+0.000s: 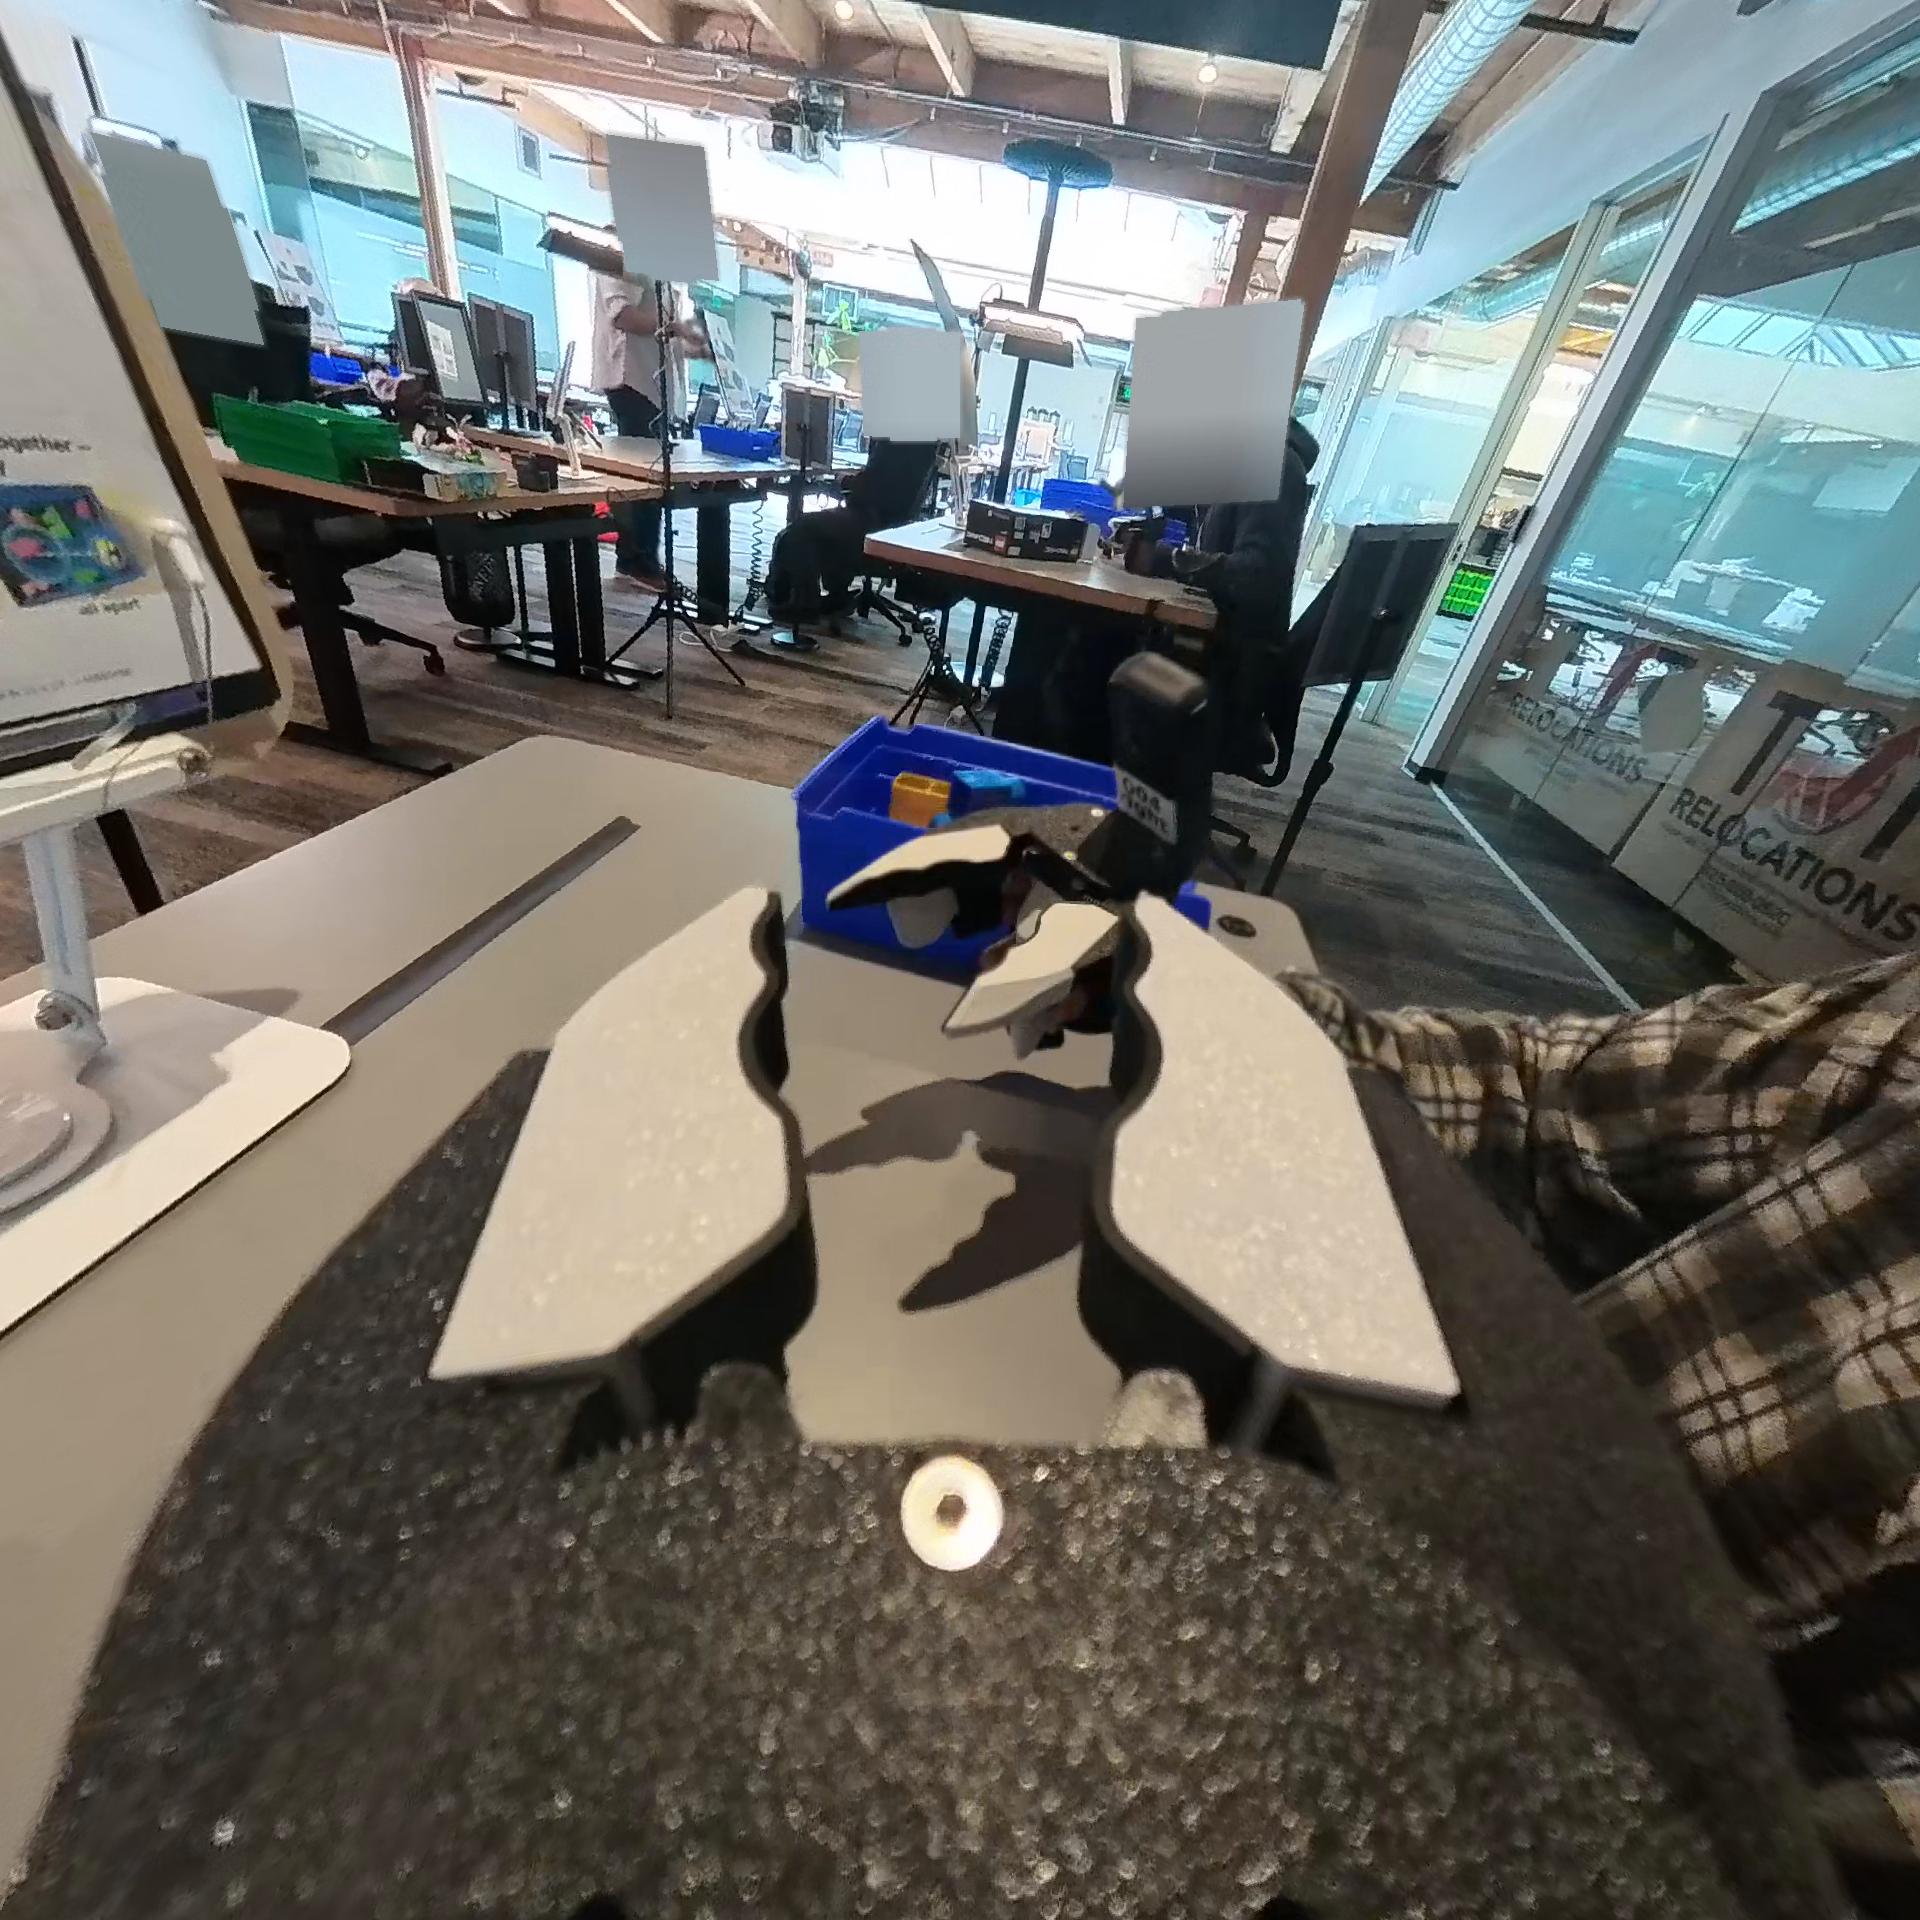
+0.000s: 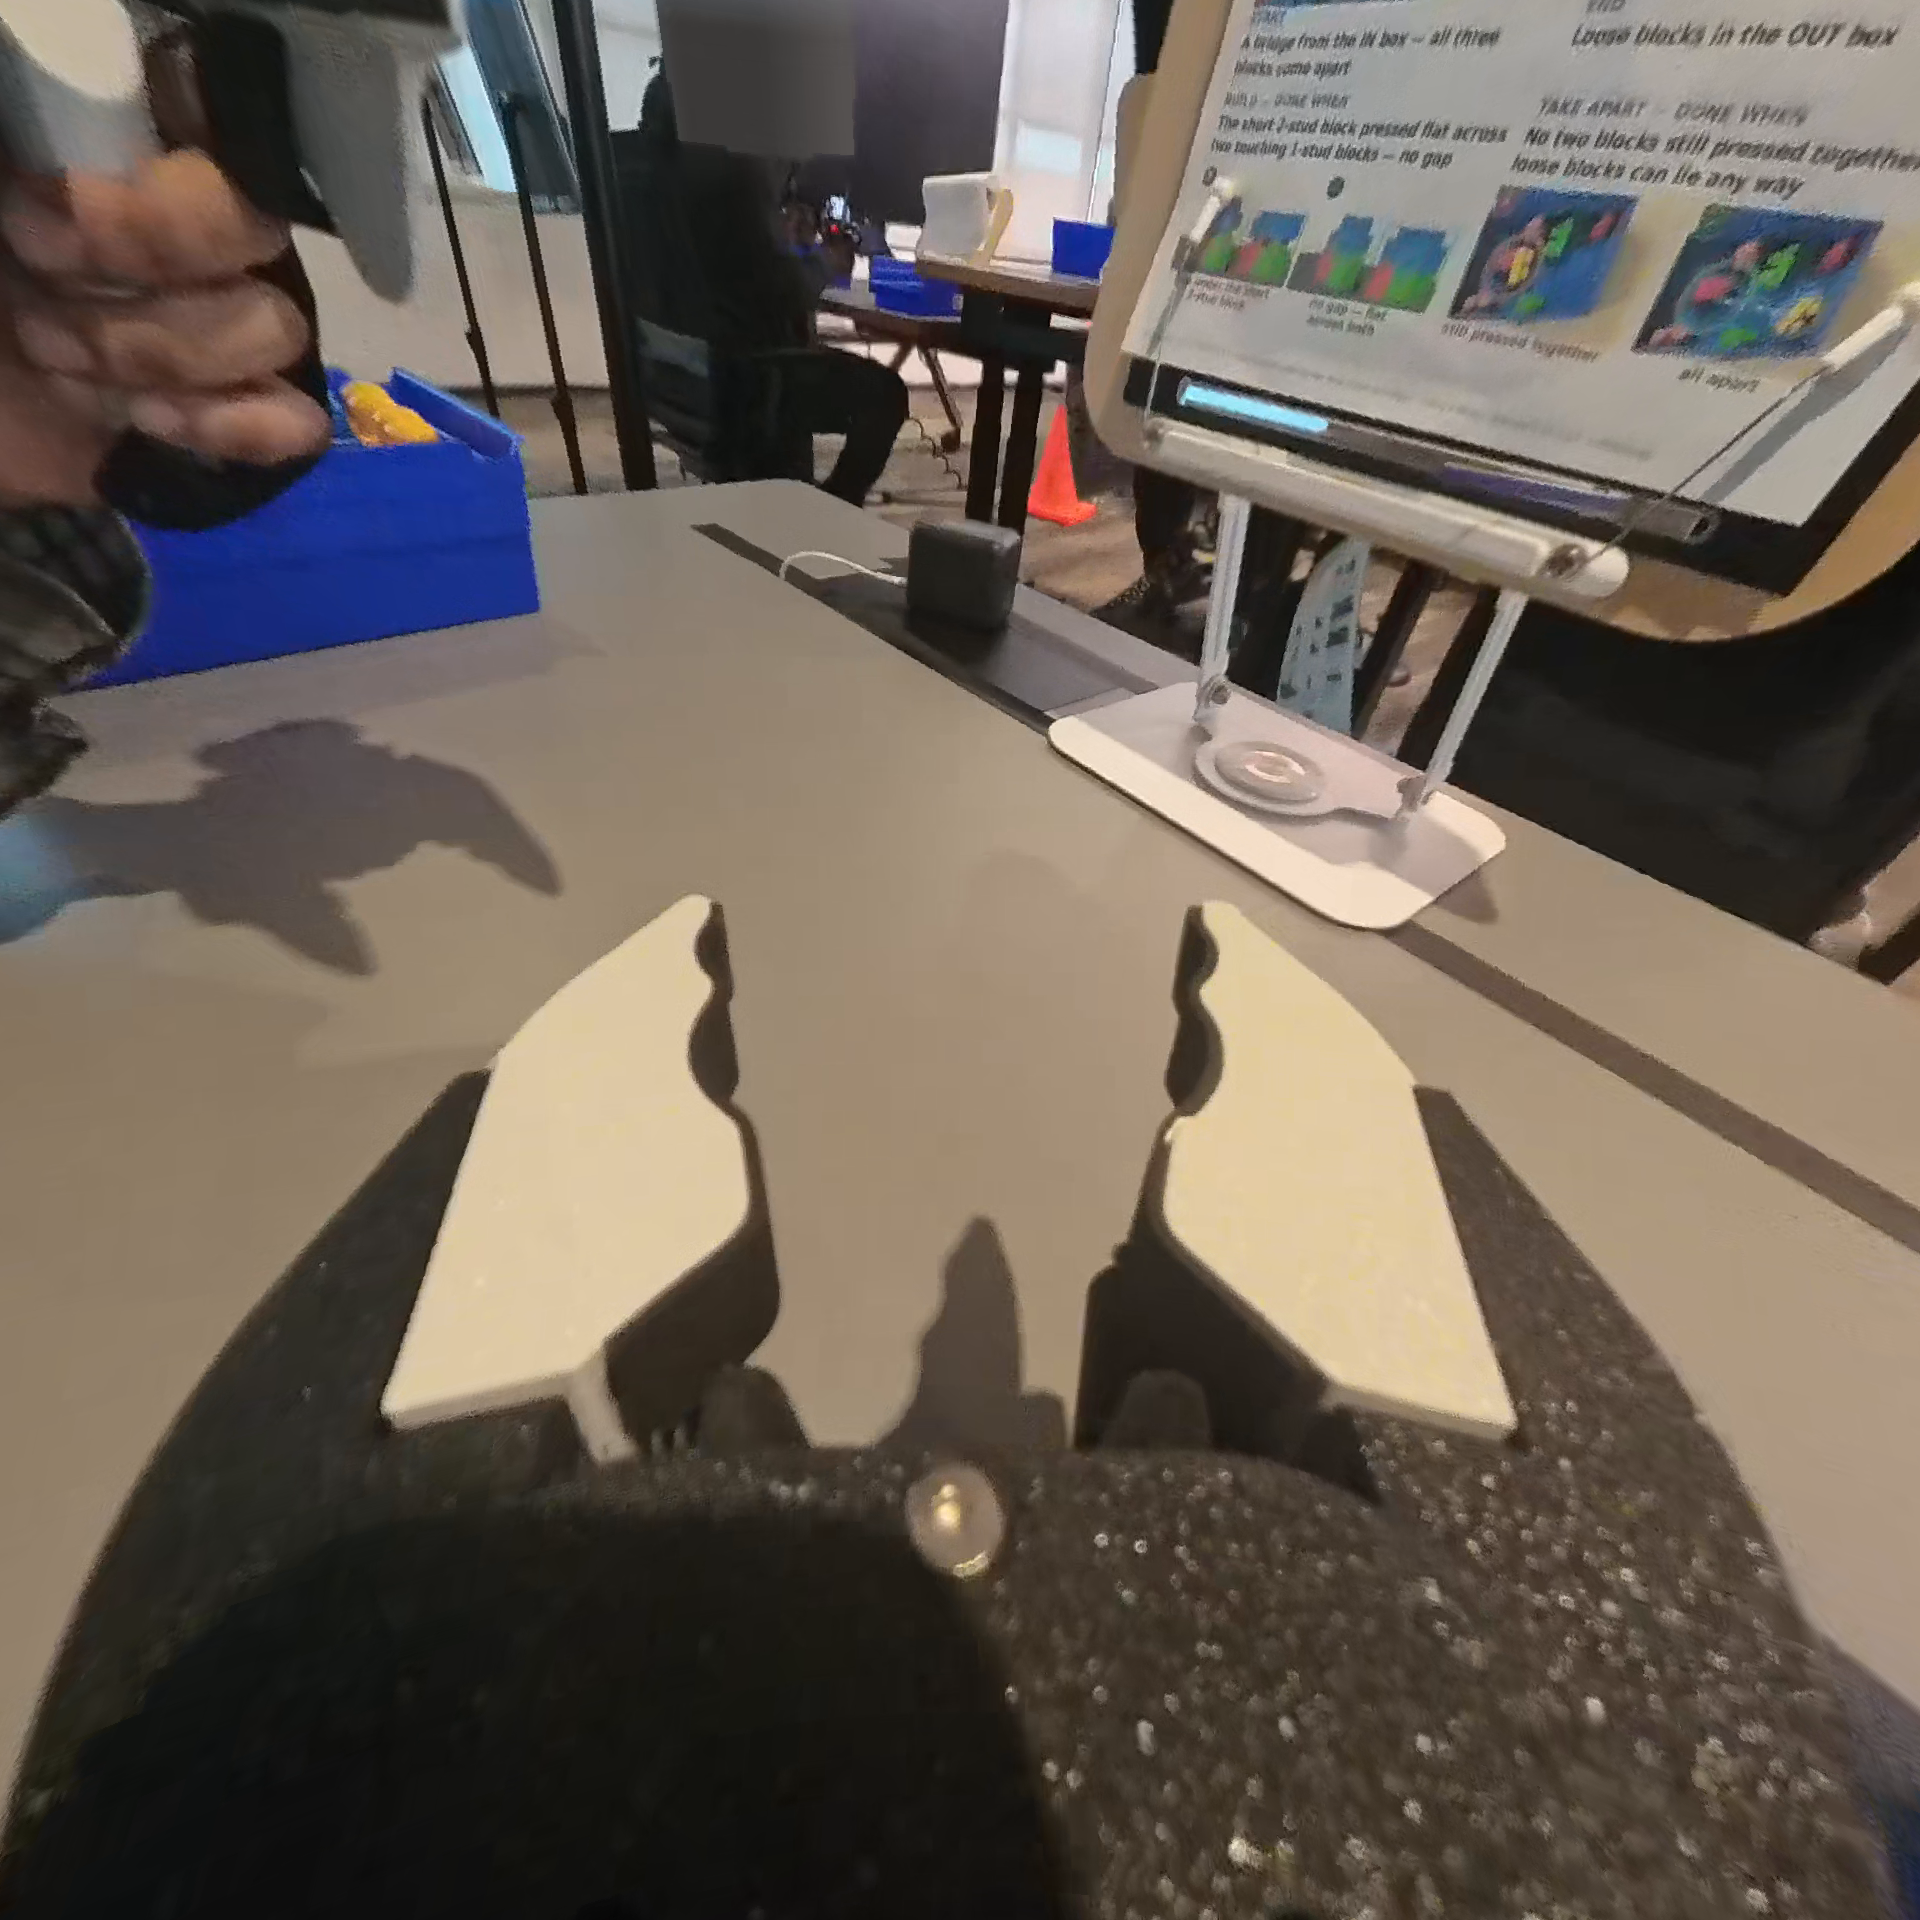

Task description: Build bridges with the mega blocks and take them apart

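A blue bin (image 1: 842,842) stands at the far end of the grey table (image 1: 582,831). A yellow block (image 1: 920,798) and a blue block (image 1: 987,784) lie in it. My left gripper (image 1: 956,925) is open and empty above the table, pointing at the bin. My right gripper (image 1: 997,940) shows beyond it in front of the bin, open and empty. In the right wrist view my right gripper (image 2: 956,920) is open over bare table (image 2: 935,790). The bin (image 2: 343,561) with the yellow block (image 2: 384,421) is at the far left. A hand (image 2: 156,281) holds the blurred left gripper above it.
A tablet on a white stand (image 2: 1299,821) stands at the table's right in the right wrist view and at the left in the left wrist view (image 1: 156,1081). A small black cube (image 2: 961,587) sits on a dark strip. A plaid sleeve (image 1: 1610,1195) is at right. Spacing between my two grippers at the tips: around 20 cm.
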